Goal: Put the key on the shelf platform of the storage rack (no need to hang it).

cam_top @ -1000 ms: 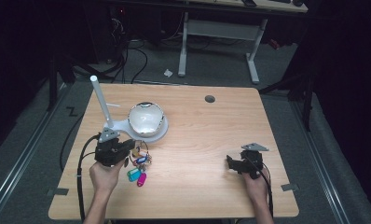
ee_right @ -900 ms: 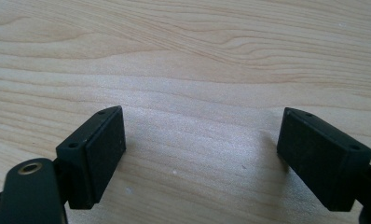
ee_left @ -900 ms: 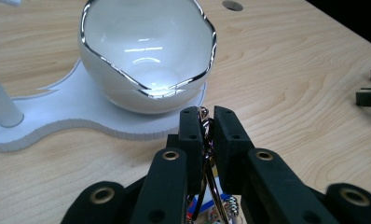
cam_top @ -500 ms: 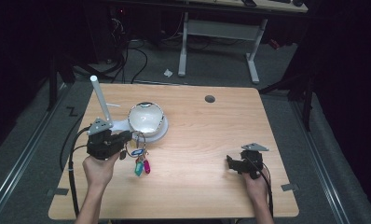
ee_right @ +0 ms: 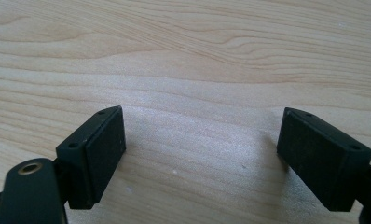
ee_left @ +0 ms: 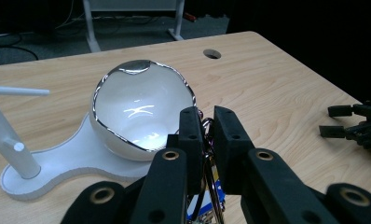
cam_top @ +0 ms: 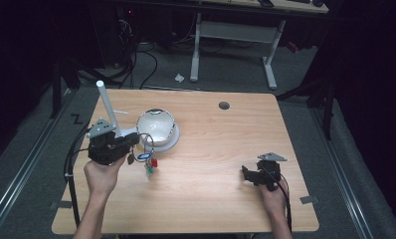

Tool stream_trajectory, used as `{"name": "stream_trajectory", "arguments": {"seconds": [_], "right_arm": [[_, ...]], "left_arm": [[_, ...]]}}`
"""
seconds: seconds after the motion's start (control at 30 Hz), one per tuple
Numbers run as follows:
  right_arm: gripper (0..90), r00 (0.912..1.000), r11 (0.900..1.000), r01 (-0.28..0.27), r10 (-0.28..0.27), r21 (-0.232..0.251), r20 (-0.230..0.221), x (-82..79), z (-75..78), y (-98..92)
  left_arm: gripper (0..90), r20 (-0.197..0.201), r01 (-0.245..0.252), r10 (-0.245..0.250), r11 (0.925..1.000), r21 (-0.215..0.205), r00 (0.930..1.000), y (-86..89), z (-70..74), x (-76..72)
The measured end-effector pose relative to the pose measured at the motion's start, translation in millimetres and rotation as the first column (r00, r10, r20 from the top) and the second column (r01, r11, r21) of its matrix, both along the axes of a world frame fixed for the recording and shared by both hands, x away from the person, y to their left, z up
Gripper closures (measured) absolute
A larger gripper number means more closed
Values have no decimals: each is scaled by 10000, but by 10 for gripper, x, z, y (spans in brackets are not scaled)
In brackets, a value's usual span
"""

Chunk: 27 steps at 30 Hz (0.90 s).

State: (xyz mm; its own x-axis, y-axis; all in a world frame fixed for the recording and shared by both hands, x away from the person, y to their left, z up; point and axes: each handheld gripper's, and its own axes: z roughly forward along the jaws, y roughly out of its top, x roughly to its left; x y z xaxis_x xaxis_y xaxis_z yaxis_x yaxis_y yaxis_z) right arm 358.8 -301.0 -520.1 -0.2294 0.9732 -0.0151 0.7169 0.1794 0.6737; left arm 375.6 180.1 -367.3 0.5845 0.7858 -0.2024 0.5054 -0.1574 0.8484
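- Left hand-held gripper point(cam_top: 136, 144) pinched the key ring point(ee_left: 210, 158) between its jaws, just beside the bowl point(cam_top: 156, 127).
- Keys point(cam_top: 147, 160) with coloured tags hung below it, clear of the counter point(cam_top: 211, 199).
- The bowl sat on a white stand point(ee_left: 72, 163) with an upright post point(cam_top: 106, 107).
- Right hand-held gripper point(cam_top: 249, 173) lay well apart on the counter, jaws spread with nothing between them.
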Motion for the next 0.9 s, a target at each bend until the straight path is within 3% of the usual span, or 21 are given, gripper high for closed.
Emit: {"name": "stream_trajectory", "arguments": {"seconds": [0.3, 0.9], "right_arm": [[154, 10000, 10000, 1, -1, 2, -1, -1, 0, 0], [154, 10000, 10000, -3, 3, 0, -2, -1, 0, 0]], "left_arm": [[825, 64, 96, -94, 9996, -257, 9999, 49, 155, 50], [825, 270, 408, -403, 9990, -182, 9988, 9, 590, 323]]}}
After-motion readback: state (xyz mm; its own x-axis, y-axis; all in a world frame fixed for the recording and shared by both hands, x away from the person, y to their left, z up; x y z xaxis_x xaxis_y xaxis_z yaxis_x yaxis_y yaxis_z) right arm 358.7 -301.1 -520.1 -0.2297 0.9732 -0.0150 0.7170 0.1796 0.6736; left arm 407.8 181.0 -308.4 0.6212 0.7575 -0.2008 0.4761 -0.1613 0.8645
